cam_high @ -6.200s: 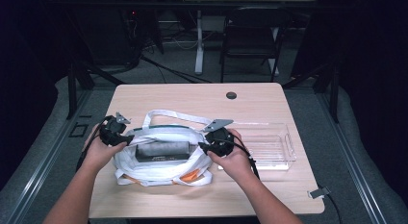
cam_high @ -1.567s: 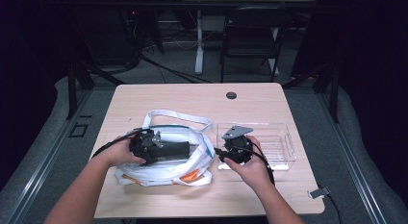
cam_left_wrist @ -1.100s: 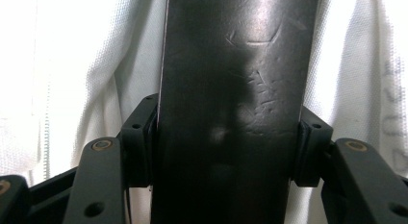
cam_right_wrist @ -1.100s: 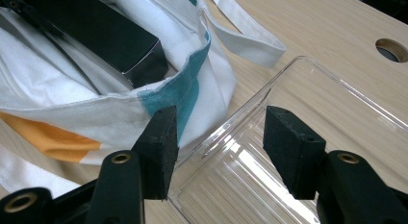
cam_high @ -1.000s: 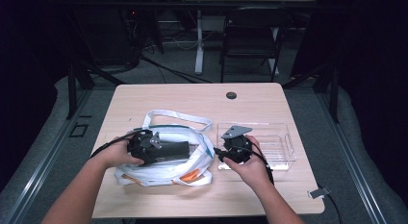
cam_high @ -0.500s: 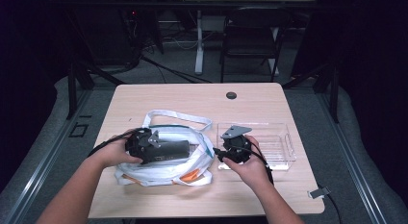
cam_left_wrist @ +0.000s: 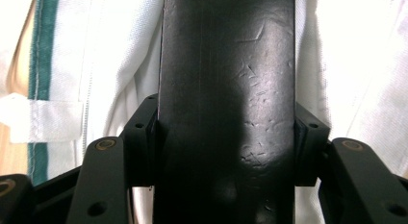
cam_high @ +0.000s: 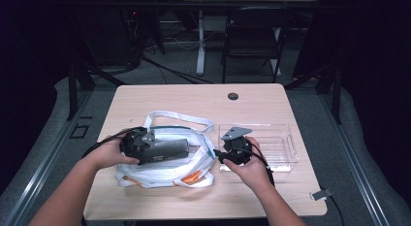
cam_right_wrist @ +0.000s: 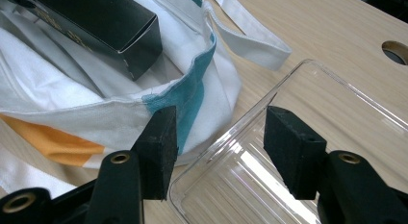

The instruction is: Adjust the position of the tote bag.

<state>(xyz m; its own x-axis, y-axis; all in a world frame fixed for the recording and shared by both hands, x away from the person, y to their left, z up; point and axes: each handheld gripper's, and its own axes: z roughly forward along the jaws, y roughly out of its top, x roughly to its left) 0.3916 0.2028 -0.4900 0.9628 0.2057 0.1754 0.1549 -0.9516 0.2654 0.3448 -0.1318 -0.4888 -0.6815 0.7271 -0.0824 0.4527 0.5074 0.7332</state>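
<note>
We see a pale wooden desk (cam_high: pixel 160 102) from above, with a person's 2 forearms coming in from the bottom edge. In the left tongs (cam_high: pixel 140 144) sits a long black box (cam_high: pixel 167 149), held across its narrow width at 1 end; the left gripper view shows both pads pressed flat against its sides. The box lies level over the mouth of a white cloth bag (cam_high: pixel 165 168) with teal and orange trim, which is slumped on the desk in soft folds with its long handles trailing behind.

We judge the box to be stiff, light cardboard with a smooth, slightly glossy skin that shows small dents, so it could slip or crush if squeezed hard. Its flat parallel sides are the best place to take hold, as now. The bag is limp and will give no support; its rim must be held open.

The right tongs (cam_right_wrist: pixel 216 137) stand open with nothing between them, hovering where the bag's teal rim (cam_right_wrist: pixel 185 101) meets a clear plastic tray (cam_high: pixel 278 148). The tray is rigid, ribbed on its floor, empty and just beside the bag.
</note>
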